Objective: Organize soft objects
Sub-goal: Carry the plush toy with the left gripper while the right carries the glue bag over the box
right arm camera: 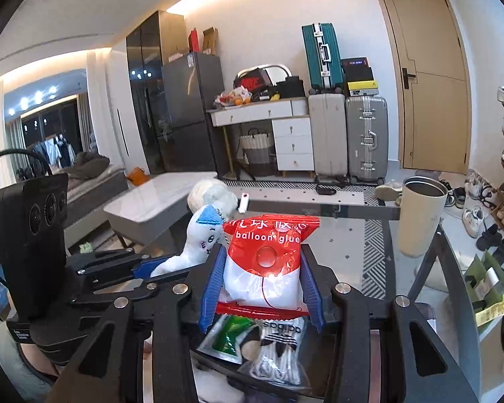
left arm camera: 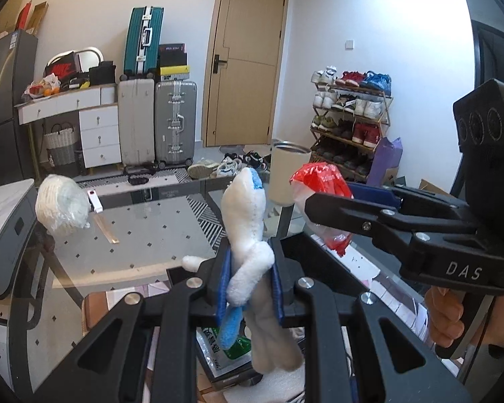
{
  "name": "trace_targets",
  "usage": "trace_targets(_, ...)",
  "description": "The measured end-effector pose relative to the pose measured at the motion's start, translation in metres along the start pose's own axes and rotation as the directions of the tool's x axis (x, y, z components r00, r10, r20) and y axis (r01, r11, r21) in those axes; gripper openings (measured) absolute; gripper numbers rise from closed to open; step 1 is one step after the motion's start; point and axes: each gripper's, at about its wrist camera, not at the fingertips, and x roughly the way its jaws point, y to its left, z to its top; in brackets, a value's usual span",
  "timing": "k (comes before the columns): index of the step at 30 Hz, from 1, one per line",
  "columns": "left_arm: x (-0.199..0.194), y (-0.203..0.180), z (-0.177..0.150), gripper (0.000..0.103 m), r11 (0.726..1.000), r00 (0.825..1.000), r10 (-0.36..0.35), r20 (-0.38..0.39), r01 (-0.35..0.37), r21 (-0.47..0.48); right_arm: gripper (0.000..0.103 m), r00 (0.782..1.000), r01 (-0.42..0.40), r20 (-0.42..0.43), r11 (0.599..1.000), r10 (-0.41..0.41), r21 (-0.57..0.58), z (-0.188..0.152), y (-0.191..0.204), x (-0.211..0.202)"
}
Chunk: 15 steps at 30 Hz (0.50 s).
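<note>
Above the near edge of the glass desk [left arm camera: 144,221], both grippers are loaded and held in the air side by side. The left gripper [left arm camera: 250,278] has its fingers [left arm camera: 225,285] closed narrowly around the waist of a white-and-blue plush toy [left arm camera: 248,235], which stands upright with its legs dangling below the grasp; the right gripper [right arm camera: 262,278] pinches a red-and-white balloon glue packet [right arm camera: 263,262] between its fingers [right arm camera: 310,288]. Below them, apparently under the glass, lies a cluster of bagged items, among them a green-printed pouch [right arm camera: 230,336] and a clear bag with black-and-white fabric [right arm camera: 280,349]. The main risk, as I judge it, is slippage: the packet's film is slick and its filling can shift, so a tilt of the wrist could let it slide out. The plush compresses, so its grip may loosen if swung. The two grippers sit near each other, and a careless turn could knock them together. Farther along the desk, a cream cup [right arm camera: 420,215] stands near the right edge and a wrapped white bundle [left arm camera: 62,205] at the far left corner; a wide sweep could tip the cup.
</note>
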Motion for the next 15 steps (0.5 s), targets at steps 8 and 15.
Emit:
trace_targets(8, 0.018, 0.006, -0.01, 0.019, 1.0, 0.996, 0.012, -0.084, -0.013, -0.022, 0.043, 0.987, 0.061, -0.153, 0.998, -0.056, 0.03, -0.011, -0.012, 0.031)
trace_targets(15, 0.026, 0.007, -0.015, 0.019, 1.0, 0.991, 0.006, -0.133, -0.009, -0.027, 0.043, 0.968, 0.05, -0.247, 0.998, -0.038, 0.04, -0.024, -0.017, 0.05)
